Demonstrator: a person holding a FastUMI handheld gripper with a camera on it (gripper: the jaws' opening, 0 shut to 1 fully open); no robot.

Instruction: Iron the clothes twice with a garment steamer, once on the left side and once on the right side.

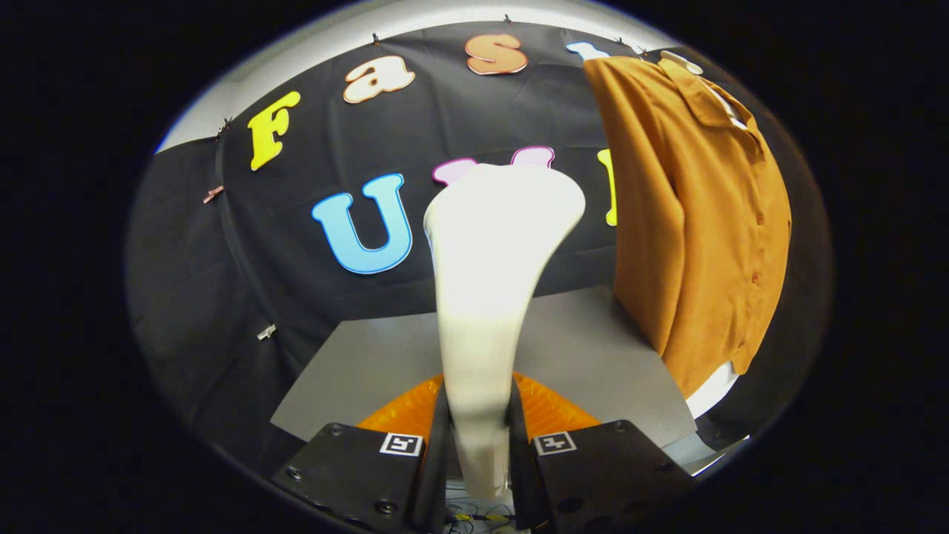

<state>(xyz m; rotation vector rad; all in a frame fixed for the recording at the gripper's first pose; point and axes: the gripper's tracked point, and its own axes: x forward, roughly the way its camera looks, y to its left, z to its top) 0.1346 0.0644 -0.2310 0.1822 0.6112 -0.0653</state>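
While gripper (478, 437) clamps white steamer (493, 282), grey tabletop (371, 363) below, orange shirt (697, 222) hanging beyond right

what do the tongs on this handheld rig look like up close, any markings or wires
The tongs are two broad, flat-topped blocks with angular edges, studded with small round screw heads. Each block carries a small square black-and-white tag near its inner edge. Ribbed pads line the inner sides. A tangle of thin cables shows beneath, between the blocks.
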